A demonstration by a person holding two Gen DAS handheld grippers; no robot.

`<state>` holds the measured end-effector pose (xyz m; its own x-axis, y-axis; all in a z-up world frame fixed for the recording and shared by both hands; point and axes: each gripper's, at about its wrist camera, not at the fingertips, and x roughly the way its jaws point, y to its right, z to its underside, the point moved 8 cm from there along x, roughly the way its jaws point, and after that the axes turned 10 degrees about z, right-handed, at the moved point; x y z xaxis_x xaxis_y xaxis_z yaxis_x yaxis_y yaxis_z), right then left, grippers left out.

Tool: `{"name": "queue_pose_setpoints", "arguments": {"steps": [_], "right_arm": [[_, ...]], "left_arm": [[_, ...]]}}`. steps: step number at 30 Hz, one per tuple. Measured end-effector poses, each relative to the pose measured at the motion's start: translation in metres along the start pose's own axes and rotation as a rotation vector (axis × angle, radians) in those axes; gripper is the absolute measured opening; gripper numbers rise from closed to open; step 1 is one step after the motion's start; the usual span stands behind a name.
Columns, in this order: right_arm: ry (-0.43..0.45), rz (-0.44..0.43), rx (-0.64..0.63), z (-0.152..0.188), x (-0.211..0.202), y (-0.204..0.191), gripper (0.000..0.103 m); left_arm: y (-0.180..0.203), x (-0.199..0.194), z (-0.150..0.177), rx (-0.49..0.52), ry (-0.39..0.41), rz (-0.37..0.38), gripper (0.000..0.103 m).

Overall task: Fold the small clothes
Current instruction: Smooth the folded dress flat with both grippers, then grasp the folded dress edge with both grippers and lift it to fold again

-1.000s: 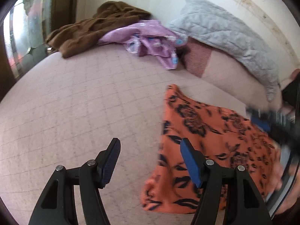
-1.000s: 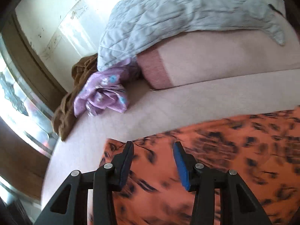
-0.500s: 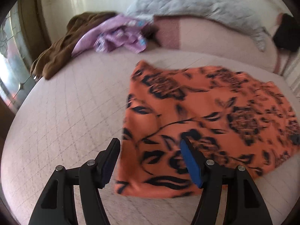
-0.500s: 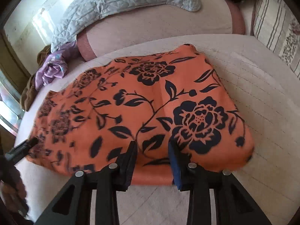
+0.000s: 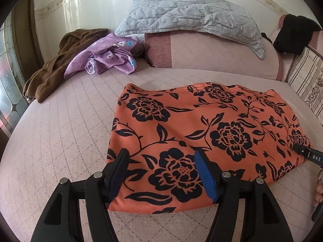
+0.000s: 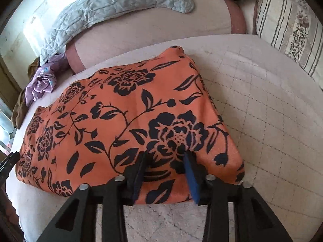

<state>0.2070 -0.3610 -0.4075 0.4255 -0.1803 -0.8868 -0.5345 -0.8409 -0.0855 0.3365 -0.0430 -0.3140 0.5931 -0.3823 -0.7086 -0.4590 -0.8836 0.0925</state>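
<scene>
An orange garment with black flowers [image 5: 201, 125] lies spread flat on the pink quilted bed [image 5: 60, 141]. My left gripper [image 5: 160, 155] hovers open over its near left corner, nothing pinched between the blue pads. My right gripper [image 6: 166, 155] is over the garment [image 6: 121, 121] near its right front corner. Its jaws are opening, the fingertips sit low on the cloth, and no fold is pinched between them. The right gripper's tip [image 5: 308, 155] shows at the garment's right end, and the left one's tip [image 6: 8, 163] at its left end.
A purple garment [image 5: 109, 58] and a brown one [image 5: 56, 60] are heaped at the far left. A grey quilt [image 5: 187, 14] drapes a pink bolster [image 5: 212, 54] at the back. A striped pillow [image 6: 288, 24] and a black cloth [image 5: 294, 32] sit far right.
Both grippers swung toward the garment's front edge, the right one across to its right end. The garment now lies flat and still. The right jaws narrowed, then widened again.
</scene>
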Motion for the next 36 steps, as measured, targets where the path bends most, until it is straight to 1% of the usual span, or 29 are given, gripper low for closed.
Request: {"name": "queue_pose_setpoints", "arguments": {"steps": [3,5,8,10,13,14,17,21,25,27,28,29,30,31,32,34,35,36], "right_arm": [[0.023,0.01,-0.01,0.0,-0.004,-0.001,0.051],[0.04,0.013,-0.007,0.003,-0.005,0.003,0.051],[0.054,0.018,-0.005,0.007,-0.005,-0.002,0.051],[0.048,0.02,-0.006,0.006,-0.001,-0.006,0.051],[0.014,0.026,-0.011,0.002,-0.005,-0.008,0.052],[0.011,0.006,-0.002,-0.003,-0.011,-0.011,0.052],[0.062,-0.052,0.024,-0.023,-0.026,-0.023,0.052],[0.094,-0.07,-0.006,-0.05,-0.029,-0.052,0.052],[0.066,-0.097,0.011,-0.064,-0.011,-0.074,0.052],[0.024,-0.1,0.013,-0.064,0.006,-0.082,0.052],[-0.011,-0.094,0.008,-0.061,0.017,-0.086,0.052],[-0.056,-0.07,-0.003,-0.055,0.032,-0.088,0.052],[-0.068,-0.055,-0.012,-0.051,0.038,-0.089,0.052],[-0.054,-0.051,-0.017,-0.051,0.039,-0.09,0.052],[-0.045,-0.054,-0.02,-0.051,0.036,-0.09,0.052],[-0.054,-0.081,0.0,-0.049,0.027,-0.086,0.052],[-0.056,-0.103,0.016,-0.048,0.022,-0.082,0.052],[-0.057,-0.129,0.035,-0.044,0.014,-0.075,0.052]], "left_arm": [[0.0,-0.001,0.001,-0.009,-0.003,0.002,0.068],[-0.001,-0.001,0.001,-0.012,-0.004,-0.003,0.068],[-0.001,-0.002,0.0,-0.007,0.003,-0.01,0.068],[0.0,-0.003,0.0,-0.006,0.005,-0.011,0.068],[0.001,-0.003,0.0,-0.001,0.005,-0.015,0.068],[0.0,-0.002,0.0,-0.002,0.004,-0.019,0.068],[-0.003,-0.004,-0.001,-0.012,0.01,-0.03,0.068],[-0.012,-0.004,-0.002,-0.033,0.013,-0.045,0.068],[-0.02,-0.002,-0.002,-0.054,0.008,-0.056,0.068],[-0.022,0.0,-0.002,-0.056,0.004,-0.062,0.068],[-0.023,0.001,-0.001,-0.056,0.001,-0.064,0.068],[-0.023,0.003,-0.001,-0.059,-0.004,-0.064,0.068],[-0.024,0.006,0.001,-0.062,-0.016,-0.063,0.068],[-0.026,0.009,0.003,-0.065,-0.035,-0.064,0.068],[-0.029,0.018,0.009,-0.072,-0.08,-0.077,0.068],[-0.035,0.03,0.019,-0.082,-0.148,-0.101,0.069],[-0.037,0.033,0.022,-0.09,-0.16,-0.105,0.072],[-0.039,0.032,0.022,-0.104,-0.158,-0.102,0.074]]}}
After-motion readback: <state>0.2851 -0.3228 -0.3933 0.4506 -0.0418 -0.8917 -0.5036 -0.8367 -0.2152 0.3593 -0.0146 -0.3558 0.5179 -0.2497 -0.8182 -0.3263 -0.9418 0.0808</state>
